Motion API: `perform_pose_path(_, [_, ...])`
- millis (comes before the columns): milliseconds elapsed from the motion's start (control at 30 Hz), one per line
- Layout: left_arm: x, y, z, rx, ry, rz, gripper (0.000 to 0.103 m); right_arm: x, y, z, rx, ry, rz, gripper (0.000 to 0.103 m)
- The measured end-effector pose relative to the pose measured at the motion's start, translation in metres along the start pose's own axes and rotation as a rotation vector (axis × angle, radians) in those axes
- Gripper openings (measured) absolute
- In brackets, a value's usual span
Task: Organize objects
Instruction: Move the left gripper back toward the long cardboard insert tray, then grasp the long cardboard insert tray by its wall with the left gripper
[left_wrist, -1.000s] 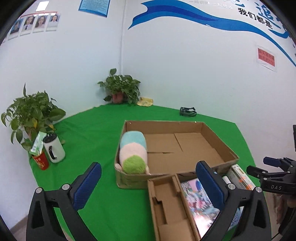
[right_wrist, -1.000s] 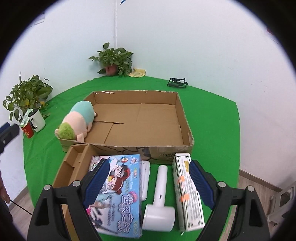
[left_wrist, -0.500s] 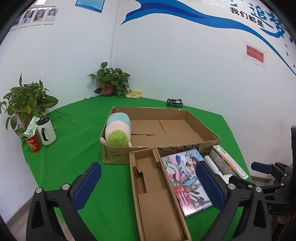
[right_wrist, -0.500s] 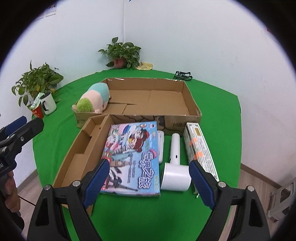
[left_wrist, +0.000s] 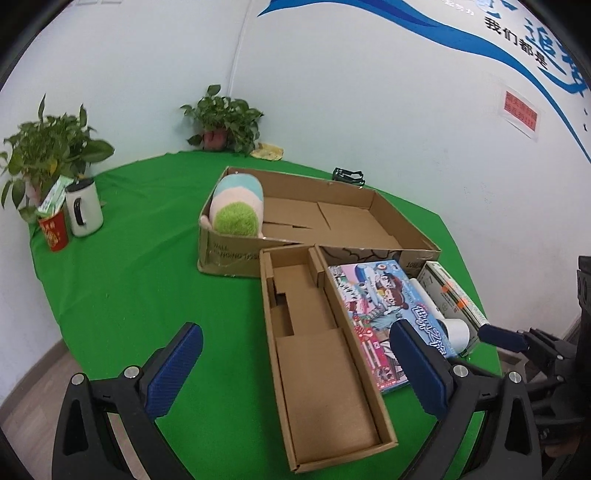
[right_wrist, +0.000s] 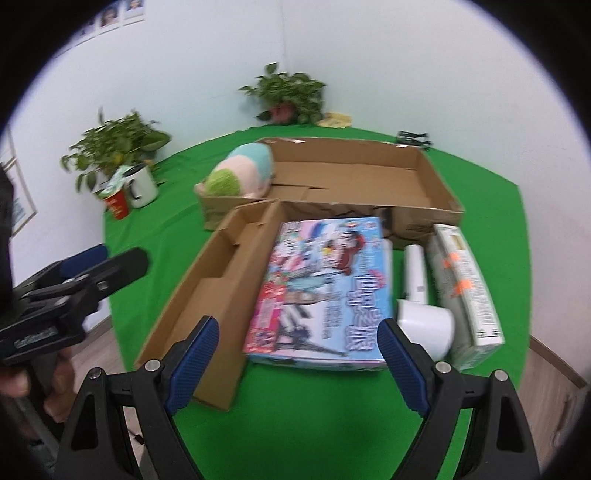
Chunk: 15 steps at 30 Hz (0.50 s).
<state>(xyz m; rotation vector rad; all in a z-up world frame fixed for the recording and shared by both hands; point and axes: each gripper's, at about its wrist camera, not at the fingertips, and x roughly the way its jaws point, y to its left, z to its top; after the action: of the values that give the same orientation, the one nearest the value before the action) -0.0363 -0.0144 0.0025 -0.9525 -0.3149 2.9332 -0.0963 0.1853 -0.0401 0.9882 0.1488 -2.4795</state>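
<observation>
On a green tabletop (left_wrist: 129, 295), both tools hang open and empty: the left tool (left_wrist: 295, 365) over a narrow cardboard tray (left_wrist: 314, 350), the right tool (right_wrist: 297, 354) before a colourful picture box (right_wrist: 325, 288). The box lies against the tray, so a wide grab may catch the tray wall or nudge the white dryer-like device (right_wrist: 421, 314) beside it.

plush toy (left_wrist: 236, 206) in big box (left_wrist: 406, 229) | book (left_wrist: 376, 314) right of insert tray (left_wrist: 317, 350)
</observation>
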Motion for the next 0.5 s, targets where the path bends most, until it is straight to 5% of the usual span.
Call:
perform_pose_path(233, [0.025, 0.014, -0.013, 0.000, 0.087, -0.018, 0.093, 0.017, 0.016, -0.007, -0.011, 0.052, 0.100, 0.086])
perform_pose_path(400, [0.053, 0.029, -0.025, -0.041, 0.172, -0.077, 0.069, 0.027, 0.028, -0.009, -0.038, 0.067, 0.090, 0.079])
perform_pose_path(500, [0.068, 0.035, -0.031, -0.068, 0.210, -0.097, 0.053, 0.032, 0.029, -0.009, -0.035, 0.085, 0.075, 0.064])
